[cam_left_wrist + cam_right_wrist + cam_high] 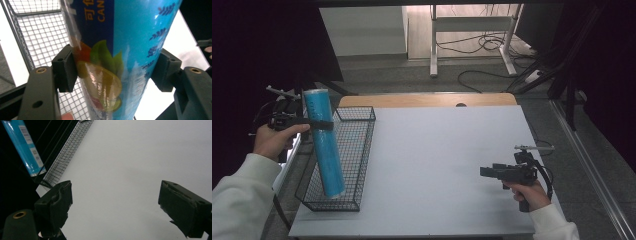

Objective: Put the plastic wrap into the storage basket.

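Note:
A tall blue chip tube [324, 142] stands tilted in the black wire basket [357, 150] at the table's left side, its foot near the basket's near end. My left gripper [319, 124] is shut on the tube's upper part; in the left gripper view both pads press the blue tube [117, 57], one pad [66, 68] on each side. My right gripper [484, 171] hovers over the right part of the white table, jaws open with nothing between them [115, 205]. The right gripper view shows the tube [23, 147] and basket [67, 155] far off.
The white tabletop [437, 165] spreads between the basket and my right hand. A wooden edge [427, 100] runs along the table's far side. Beyond it are a desk frame [472, 45] and floor cables [492, 42].

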The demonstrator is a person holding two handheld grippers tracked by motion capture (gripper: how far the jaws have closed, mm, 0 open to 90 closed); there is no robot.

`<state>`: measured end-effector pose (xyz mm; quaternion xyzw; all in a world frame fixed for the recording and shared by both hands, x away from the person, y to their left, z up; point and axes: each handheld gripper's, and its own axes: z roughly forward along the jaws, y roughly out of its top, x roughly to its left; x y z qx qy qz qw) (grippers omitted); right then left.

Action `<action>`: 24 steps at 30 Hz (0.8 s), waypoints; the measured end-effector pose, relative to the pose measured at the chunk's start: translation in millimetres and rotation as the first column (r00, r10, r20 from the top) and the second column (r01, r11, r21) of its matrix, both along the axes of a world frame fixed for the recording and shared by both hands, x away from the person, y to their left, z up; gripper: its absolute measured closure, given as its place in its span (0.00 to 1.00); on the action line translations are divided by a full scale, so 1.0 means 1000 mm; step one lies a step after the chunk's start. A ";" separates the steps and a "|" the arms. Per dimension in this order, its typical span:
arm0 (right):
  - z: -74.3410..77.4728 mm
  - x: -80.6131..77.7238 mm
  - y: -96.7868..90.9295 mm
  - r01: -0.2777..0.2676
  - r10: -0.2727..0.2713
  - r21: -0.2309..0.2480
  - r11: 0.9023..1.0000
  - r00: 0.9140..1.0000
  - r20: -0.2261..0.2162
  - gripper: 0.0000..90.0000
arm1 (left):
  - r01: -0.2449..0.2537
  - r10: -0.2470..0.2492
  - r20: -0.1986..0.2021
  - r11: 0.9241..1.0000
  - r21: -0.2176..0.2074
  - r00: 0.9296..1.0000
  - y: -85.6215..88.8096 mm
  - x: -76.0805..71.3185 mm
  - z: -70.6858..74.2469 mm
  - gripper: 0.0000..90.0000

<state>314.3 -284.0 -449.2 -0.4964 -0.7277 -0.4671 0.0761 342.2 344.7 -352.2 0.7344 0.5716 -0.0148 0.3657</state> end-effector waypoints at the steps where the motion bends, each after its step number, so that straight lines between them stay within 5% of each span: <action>1: 0.000 0.000 0.000 -0.001 0.001 0.000 1.000 1.000 0.000 0.14 | 0.002 -0.002 -0.006 1.000 0.008 1.000 0.000 0.001 -0.003 0.36; 9: -0.001 0.000 -0.002 0.004 -0.004 0.001 1.000 1.000 -0.003 0.14 | 0.010 -0.006 -0.056 0.998 0.062 0.998 -0.004 0.009 -0.028 0.36; 24: -0.003 0.001 0.000 0.008 -0.008 -0.003 1.000 1.000 -0.009 0.14 | -0.070 0.075 -0.093 0.996 0.050 0.993 -0.015 0.046 -0.062 0.36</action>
